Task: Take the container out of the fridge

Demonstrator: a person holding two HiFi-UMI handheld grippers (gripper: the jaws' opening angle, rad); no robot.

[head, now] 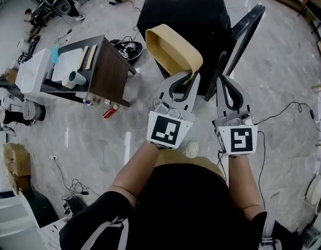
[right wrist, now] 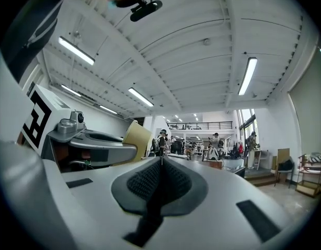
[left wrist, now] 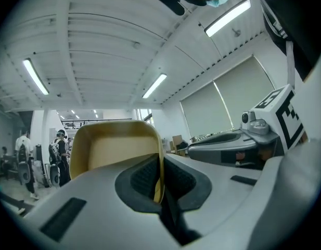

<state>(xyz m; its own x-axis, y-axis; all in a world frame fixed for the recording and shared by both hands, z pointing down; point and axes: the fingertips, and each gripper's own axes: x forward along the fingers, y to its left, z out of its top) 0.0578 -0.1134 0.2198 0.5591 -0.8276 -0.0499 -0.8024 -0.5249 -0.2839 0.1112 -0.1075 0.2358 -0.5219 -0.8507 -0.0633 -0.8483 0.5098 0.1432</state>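
Pinched by its rim in the left claw, the tan container hung tilted above the floor, outside the black fridge, whose door stood open. Just beside, the right claw was pressed together, empty.

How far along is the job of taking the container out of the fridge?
Done: the tan container is out of the black fridge, held up in front of it. In hand: the left gripper is shut on its rim; the right gripper is shut, empty. Left: perhaps setting it down; the fridge door stands open.
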